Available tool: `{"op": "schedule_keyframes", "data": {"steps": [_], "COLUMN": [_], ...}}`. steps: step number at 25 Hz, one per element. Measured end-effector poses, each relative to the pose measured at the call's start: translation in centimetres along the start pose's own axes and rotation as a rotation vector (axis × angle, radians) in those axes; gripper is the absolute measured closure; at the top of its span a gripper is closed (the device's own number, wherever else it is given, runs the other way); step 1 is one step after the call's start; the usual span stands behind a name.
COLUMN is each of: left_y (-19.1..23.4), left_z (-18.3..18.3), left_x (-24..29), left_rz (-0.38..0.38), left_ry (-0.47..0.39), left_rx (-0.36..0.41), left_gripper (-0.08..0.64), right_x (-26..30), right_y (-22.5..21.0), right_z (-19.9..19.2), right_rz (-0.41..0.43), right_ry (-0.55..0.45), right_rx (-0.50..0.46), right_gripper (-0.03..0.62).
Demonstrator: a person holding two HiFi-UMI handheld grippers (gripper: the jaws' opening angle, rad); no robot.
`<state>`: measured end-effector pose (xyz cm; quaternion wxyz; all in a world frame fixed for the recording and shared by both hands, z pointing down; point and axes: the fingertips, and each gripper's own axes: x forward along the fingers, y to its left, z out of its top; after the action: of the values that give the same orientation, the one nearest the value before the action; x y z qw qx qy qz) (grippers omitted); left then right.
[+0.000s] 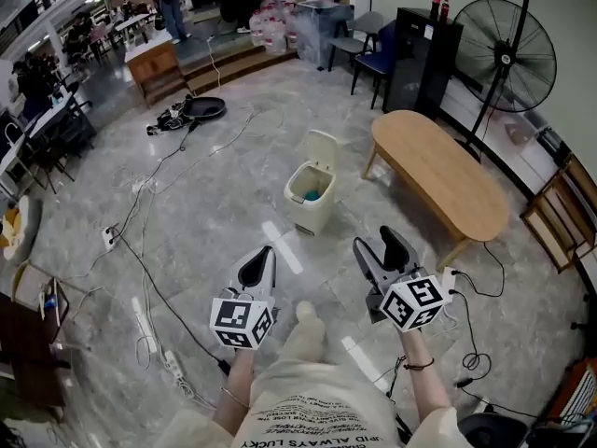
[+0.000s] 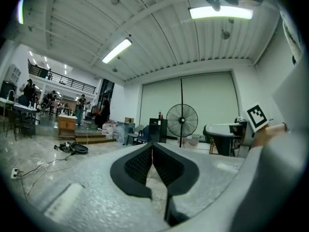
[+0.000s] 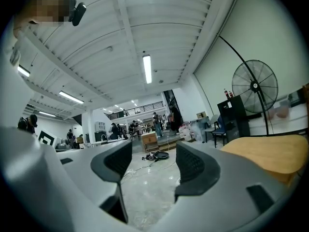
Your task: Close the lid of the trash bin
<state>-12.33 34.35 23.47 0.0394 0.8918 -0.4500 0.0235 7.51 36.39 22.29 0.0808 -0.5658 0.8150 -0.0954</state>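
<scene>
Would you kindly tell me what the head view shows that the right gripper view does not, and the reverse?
Only the head view shows the trash bin standing on the floor, with its lid raised open. Only the right gripper view shows the ceiling strip lights overhead. Both show the right gripper, its jaws apart with nothing between them, along with the wooden table, the standing fan and the black cabinet.

Cream trash bin (image 1: 309, 215) — tan table (image 1: 438, 171)
</scene>
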Motion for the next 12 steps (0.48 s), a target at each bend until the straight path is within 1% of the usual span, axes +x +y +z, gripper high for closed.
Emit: {"op": "schedule_keyframes", "data": {"steps": [5,9,12], "left_y": [1.4,3.0,4.3], "left_z": [-0.5,-1.0,-1.3], "left_x": [3.2,6.5,9.5], "left_rz": [0.004,0.013,0.010], "left_ry": [0.013,0.026,0.041], "left_rx": [-0.011,-0.024,-0.035], "left_gripper": [0.537,0.537,0.537], "right_x": [3.1,6.2,9.0], "right_y": [-1.8,-3.8,-5.6], "right_z": [-0.7,-1.2,-1.5], "right_rz": [0.003,0.006,0.011], "right_ry": [0.026,0.047,0.067], "right_rx": [-0.001,0.004,0.039], "right_gripper": [0.282,0.273,0.273]}}
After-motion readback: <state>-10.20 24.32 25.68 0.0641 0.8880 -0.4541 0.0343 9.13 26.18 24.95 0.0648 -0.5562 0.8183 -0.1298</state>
